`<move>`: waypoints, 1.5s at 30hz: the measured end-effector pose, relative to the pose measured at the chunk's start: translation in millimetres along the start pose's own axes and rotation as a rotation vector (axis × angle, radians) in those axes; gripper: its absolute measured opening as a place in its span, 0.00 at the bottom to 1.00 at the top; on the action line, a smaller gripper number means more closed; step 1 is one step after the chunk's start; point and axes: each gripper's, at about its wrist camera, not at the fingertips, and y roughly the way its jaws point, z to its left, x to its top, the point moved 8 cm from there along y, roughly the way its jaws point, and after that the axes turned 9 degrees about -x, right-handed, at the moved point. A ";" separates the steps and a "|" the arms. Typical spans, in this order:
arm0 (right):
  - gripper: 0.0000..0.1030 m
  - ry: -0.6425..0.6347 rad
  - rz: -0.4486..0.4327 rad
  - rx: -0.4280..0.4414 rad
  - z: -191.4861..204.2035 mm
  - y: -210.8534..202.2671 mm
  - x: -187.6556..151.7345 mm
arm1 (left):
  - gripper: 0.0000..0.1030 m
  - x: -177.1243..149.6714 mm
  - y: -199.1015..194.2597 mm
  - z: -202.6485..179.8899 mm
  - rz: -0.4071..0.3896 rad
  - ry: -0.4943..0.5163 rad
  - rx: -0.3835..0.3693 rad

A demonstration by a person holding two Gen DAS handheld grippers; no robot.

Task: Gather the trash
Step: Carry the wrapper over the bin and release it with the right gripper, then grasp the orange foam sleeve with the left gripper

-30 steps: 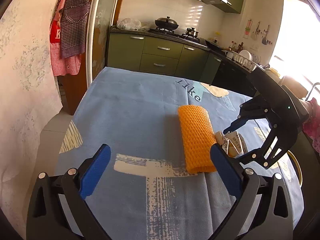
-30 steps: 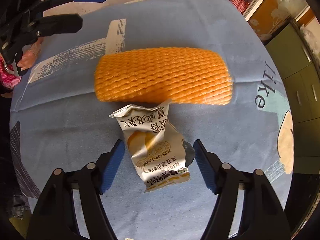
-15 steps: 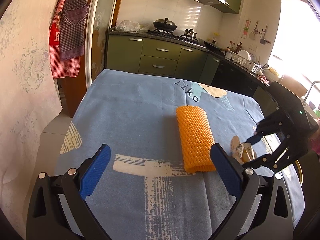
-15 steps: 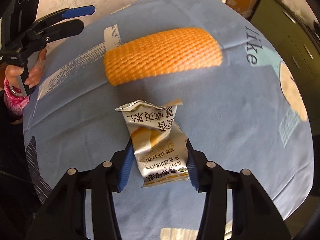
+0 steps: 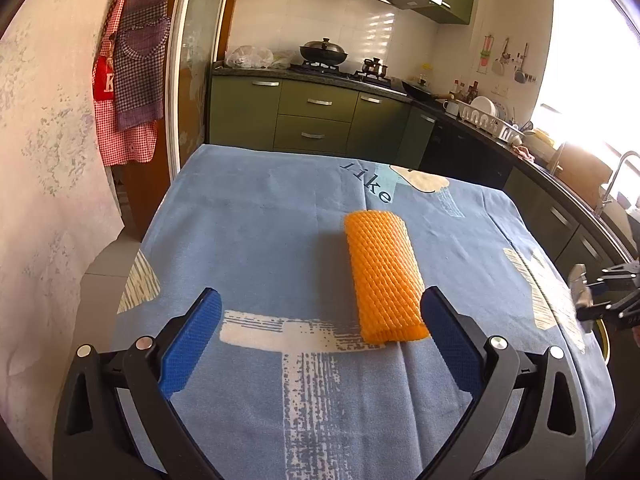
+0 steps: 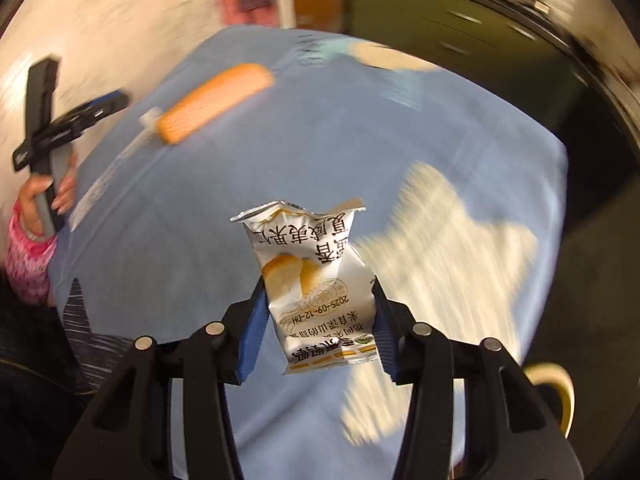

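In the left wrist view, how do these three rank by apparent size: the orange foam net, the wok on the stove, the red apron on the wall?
1. orange foam net, nearest the camera, which enlarges it.
2. red apron, partly hidden behind a purple checked one.
3. wok, farthest away.

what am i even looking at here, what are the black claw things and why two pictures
There is no robot here. A person holds a hand-held gripper in each hand, and each one carries a wide-angle camera looking forward along its two blue-padded fingers. That gives two pictures: one from the left gripper, one from the right.

In the left view, the left gripper is open and holds nothing, above a table covered with a blue tablecloth. An orange foam net sleeve lies on the cloth just ahead of it. Behind is a kitchen with green cabinets.

In the right view, which is blurred, the right gripper is shut on a white snack wrapper, clear of the cloth. At the left edge you can see the person's hand holding the other gripper.
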 end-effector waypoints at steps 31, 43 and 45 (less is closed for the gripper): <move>0.68 0.761 -0.061 -0.338 -168.7 -44.2 -172.0 | 0.95 -6.7 14.7 -21.0 0.040 0.105 -0.002; 0.70 0.770 -0.164 -0.271 -96.4 -66.7 -195.4 | 0.95 -8.9 30.6 -25.9 0.140 0.055 -0.025; 0.70 0.771 -0.176 -0.263 -95.3 -65.1 -197.5 | 0.95 -6.5 35.0 -31.5 0.177 0.057 -0.035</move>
